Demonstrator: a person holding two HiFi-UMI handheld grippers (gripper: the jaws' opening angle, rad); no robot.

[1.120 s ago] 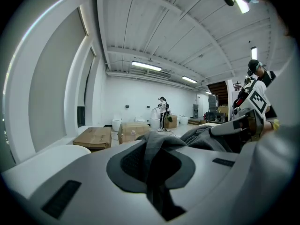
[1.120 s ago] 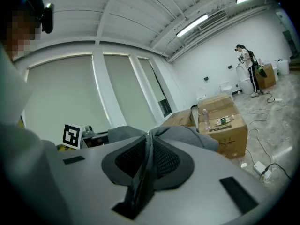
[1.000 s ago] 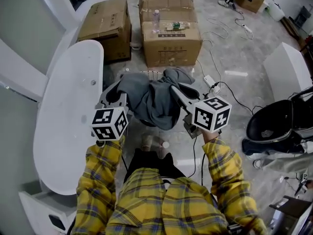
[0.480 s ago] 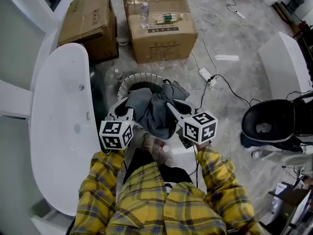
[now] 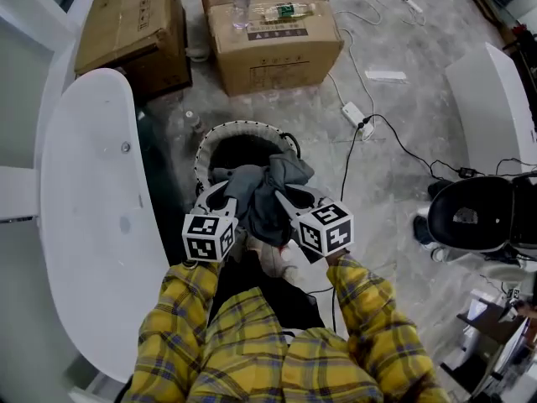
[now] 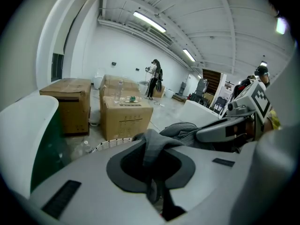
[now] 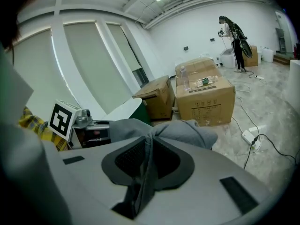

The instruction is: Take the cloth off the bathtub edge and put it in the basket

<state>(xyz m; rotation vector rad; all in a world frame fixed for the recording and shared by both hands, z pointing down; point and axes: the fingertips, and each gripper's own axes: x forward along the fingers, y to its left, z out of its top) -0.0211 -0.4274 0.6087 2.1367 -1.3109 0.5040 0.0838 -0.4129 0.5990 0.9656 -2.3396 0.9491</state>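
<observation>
Both grippers now sit lower than 1 second ago, bringing the grey cloth (image 5: 262,193) down over the near rim of the white basket (image 5: 220,131). Left gripper (image 5: 225,193) and right gripper (image 5: 284,198) each clamp 1 fold of it, beside the bathtub (image 5: 84,208).

- No text, brand or number can be read in any view.
- On the cardboard box (image 5: 273,53) at 12 o'clock in the head view, a dark printed strip is seen, too small to be read.
- The green label on the bottle (image 5: 284,10) lying on that box is illegible.
- Only square black-and-white markers are carried by the cubes of the left gripper (image 5: 226,191) and right gripper (image 5: 280,196), toward 8 and 4 o'clock.
</observation>
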